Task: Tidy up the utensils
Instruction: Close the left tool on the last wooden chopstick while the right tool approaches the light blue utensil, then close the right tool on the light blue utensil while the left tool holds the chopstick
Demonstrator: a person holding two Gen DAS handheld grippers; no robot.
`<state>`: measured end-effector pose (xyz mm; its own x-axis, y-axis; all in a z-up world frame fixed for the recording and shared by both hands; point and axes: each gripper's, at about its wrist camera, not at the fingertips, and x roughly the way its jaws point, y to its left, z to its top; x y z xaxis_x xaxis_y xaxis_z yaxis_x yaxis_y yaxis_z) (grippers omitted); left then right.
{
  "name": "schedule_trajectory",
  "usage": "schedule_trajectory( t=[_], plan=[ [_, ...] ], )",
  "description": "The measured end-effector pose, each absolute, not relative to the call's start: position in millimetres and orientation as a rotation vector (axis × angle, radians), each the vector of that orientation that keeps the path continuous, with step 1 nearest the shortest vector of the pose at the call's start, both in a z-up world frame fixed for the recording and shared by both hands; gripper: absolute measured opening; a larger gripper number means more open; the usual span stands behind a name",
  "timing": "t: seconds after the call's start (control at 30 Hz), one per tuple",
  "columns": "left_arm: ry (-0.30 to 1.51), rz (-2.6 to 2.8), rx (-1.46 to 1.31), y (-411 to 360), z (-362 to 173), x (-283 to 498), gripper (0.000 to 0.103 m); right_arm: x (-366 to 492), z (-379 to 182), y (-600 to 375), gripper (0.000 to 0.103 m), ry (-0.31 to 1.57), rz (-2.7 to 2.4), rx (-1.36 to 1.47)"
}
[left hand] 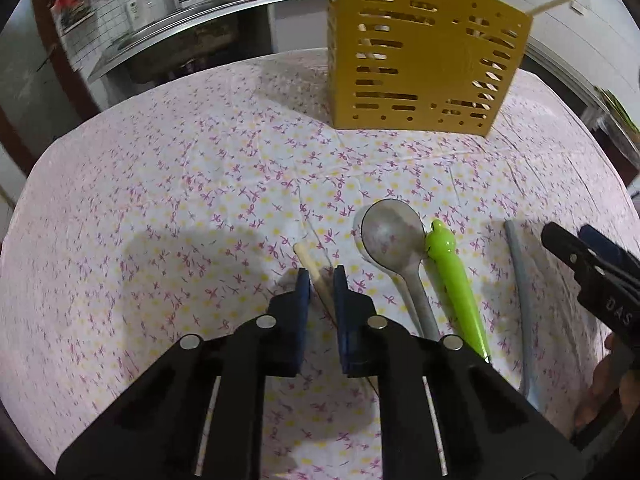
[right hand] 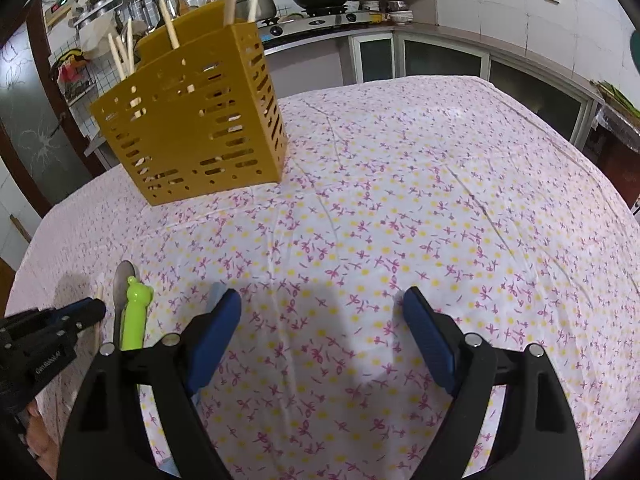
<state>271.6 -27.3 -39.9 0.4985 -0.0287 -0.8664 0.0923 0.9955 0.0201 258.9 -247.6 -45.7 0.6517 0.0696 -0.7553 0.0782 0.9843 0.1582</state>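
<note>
A yellow slotted utensil holder (left hand: 420,60) stands at the far side of the table with several chopsticks in it; it also shows in the right wrist view (right hand: 192,120). My left gripper (left hand: 321,276) is shut on a wooden chopstick (left hand: 310,266) lying on the cloth. To its right lie a grey spoon (left hand: 394,240), a green frog pen (left hand: 456,280) and a grey utensil handle (left hand: 520,280). My right gripper (right hand: 322,304) is open and empty above the cloth, right of the pen (right hand: 134,316).
The table wears a white cloth with pink and yellow flowers (right hand: 400,200). A kitchen counter with a stove and pans (right hand: 320,12) runs behind it. A rack with dishes (left hand: 140,8) stands at the back left.
</note>
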Motion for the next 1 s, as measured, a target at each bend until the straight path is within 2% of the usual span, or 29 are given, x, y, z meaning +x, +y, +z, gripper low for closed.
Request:
schedule_trajectory(
  t=[0.37,0.47,0.53,0.63,0.87,1.0],
  plan=[
    [0.969,-0.211,0.251,-24,-39,273,0.010,260,-45,-209,0.079,0.884,0.005,0.062],
    [0.965,-0.228,0.234,-17,-38,275,0.010,260,-44,-202,0.068,0.884,0.005,0.052],
    [0.974,-0.230,0.213,-11,-37,275,0.010,260,-42,-198,0.053,0.896,0.021,0.061],
    [0.978,-0.245,0.205,-4,-36,275,0.008,260,-43,-189,0.041,0.921,0.038,0.058],
    [0.983,-0.253,0.233,-6,-38,271,0.008,259,-44,-181,0.040,0.939,0.017,0.025],
    [1.006,-0.242,0.198,-4,-37,271,0.008,260,-42,-184,0.012,0.934,0.050,0.033]
  ],
)
